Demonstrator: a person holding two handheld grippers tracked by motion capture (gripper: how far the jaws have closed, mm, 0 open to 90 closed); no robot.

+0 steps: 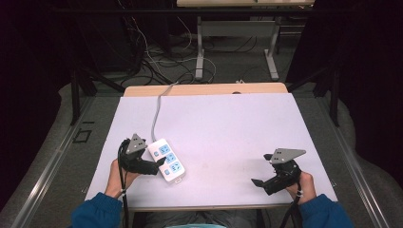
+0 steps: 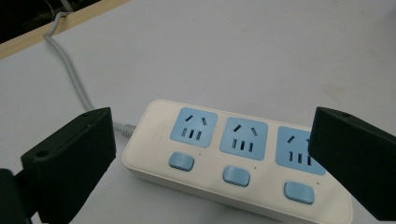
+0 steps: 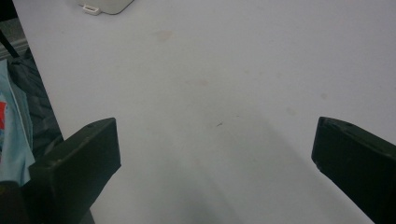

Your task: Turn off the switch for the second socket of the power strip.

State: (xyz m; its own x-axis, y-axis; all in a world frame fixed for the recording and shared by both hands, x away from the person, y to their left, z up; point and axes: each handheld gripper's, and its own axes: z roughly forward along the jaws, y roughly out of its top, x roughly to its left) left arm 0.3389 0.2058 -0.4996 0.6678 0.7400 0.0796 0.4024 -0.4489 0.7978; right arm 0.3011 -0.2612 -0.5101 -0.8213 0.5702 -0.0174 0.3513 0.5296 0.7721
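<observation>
Presently power strip (image 2: 233, 158) is lain flat at table's (image 1: 228, 123) 8 o'clock, sockets up for access; left gripper (image 1: 159, 164) is held agape astride it; right gripper (image 1: 259, 181) is parked at 4 o'clock, jaws apart, nothing between.

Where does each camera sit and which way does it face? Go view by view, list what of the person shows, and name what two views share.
High view: above the person's side, looking forward and down on the white table; forearms in blue sleeves, left gripper and right gripper show.
Left gripper view: rides the left gripper, looking between its open black jaws at the white three-socket power strip with blue faces.
Right gripper view: rides the right gripper, open black jaws over bare table.
Shared: high and left gripper views both show the power strip and its grey cable.
</observation>
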